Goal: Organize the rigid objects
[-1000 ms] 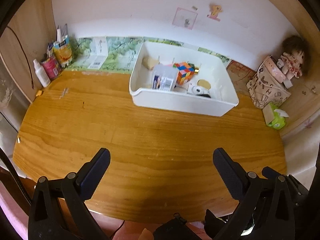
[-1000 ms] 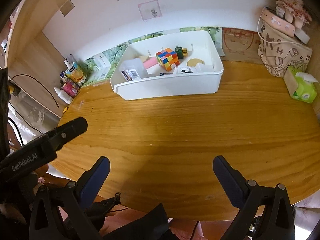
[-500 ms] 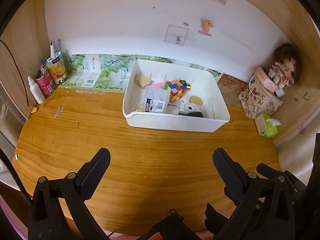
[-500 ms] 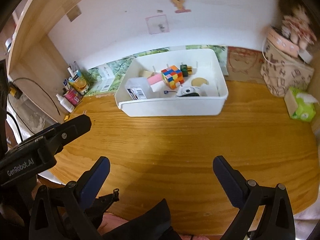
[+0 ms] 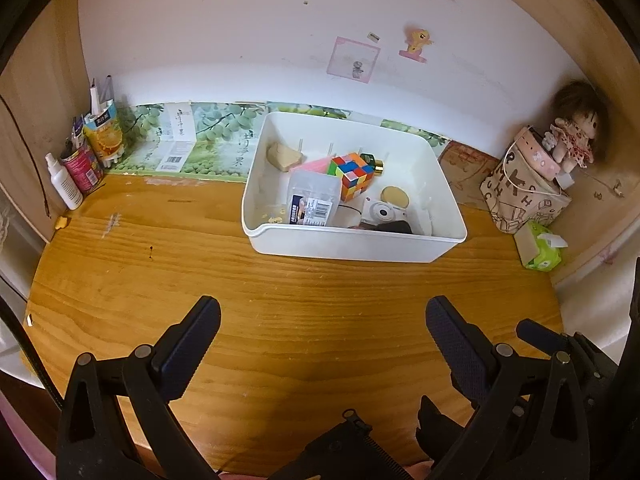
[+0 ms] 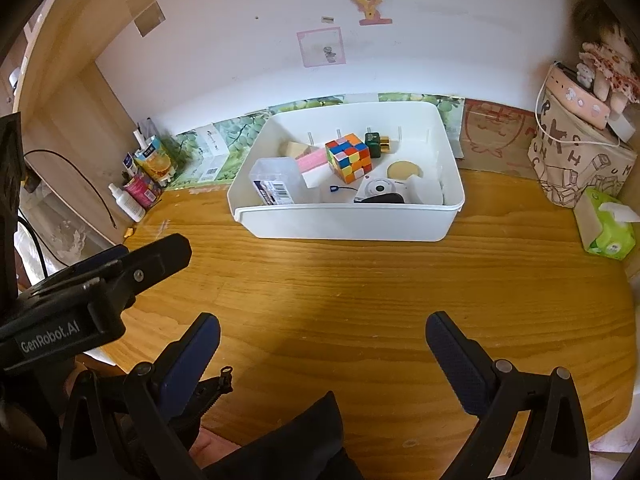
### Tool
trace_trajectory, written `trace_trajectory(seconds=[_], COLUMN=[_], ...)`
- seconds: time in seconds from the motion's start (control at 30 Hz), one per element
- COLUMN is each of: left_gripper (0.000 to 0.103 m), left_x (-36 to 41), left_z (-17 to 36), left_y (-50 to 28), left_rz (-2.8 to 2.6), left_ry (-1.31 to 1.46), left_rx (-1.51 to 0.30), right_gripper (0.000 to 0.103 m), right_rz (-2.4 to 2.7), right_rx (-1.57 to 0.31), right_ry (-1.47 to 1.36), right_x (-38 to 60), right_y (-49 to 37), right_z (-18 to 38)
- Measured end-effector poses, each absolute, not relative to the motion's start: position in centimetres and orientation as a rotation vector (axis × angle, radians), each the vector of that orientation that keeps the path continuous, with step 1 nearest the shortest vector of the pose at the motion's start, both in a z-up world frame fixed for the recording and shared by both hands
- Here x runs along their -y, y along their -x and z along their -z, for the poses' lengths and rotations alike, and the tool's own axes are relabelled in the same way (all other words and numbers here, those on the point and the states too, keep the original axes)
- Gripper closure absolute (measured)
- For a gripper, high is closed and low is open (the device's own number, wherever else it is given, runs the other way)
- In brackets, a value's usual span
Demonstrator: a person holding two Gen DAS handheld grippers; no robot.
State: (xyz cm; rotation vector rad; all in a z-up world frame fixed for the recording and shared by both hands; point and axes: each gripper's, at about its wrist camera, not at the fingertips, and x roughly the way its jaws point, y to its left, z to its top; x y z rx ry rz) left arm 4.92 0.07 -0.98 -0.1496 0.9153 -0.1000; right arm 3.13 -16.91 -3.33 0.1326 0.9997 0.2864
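From the left wrist camera, our left gripper (image 5: 322,328) hangs over the near part of the wooden tabletop (image 5: 280,304), its fingers (image 5: 192,340) spread wide with nothing between them. At about twelve o'clock from it, toward the back wall, stands the white bin (image 5: 344,246). Inside we see a multicoloured puzzle cube (image 5: 353,175) near the middle, a clear plastic box with a barcode label (image 5: 314,200) just at its eight o'clock, a pink block (image 5: 314,166) behind that box, a tan wedge-shaped piece (image 5: 285,156) in the far left corner, a round tan disc (image 5: 395,197) at the cube's four o'clock, and a small white camera (image 5: 382,212) close to the near wall. Part of our right gripper (image 5: 548,336) shows at four o'clock. At ten o'clock a white spray bottle (image 5: 64,180) and an orange carton (image 5: 105,136) stand in the corner; at two o'clock a doll (image 5: 576,128) sits on a printed bag (image 5: 524,196), with a green tissue pack (image 5: 542,248) just in front.

From the right wrist camera, the right gripper (image 6: 322,332) is likewise wide open and holds nothing, above the tabletop (image 6: 380,280). The bin (image 6: 344,224) lies at twelve o'clock, well apart from the fingers (image 6: 456,354). The cube (image 6: 348,157) sits mid-bin, a dark green bottle with a gold cap (image 6: 377,144) just at its two o'clock, the labelled box (image 6: 276,182) in the near left part, the camera (image 6: 380,190) by the near wall. The left gripper (image 6: 120,276) reaches in at nine o'clock.
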Motion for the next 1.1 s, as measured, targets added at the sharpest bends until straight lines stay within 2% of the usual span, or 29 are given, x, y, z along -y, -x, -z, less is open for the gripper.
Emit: trace_trajectory(seconds=[1.1], left_gripper=[0.001], left_x=[0.8], left_z=[2.2], left_y=[-6.9], left_rz=[0.138], left_ry=[0.124], left_rx=[-0.971], right_gripper=[0.000], right_rz=[-0.254], right_rx=[-1.051], right_ry=[-0.126], right_x=[17.3], right_y=[-4.8], right_z=[4.4])
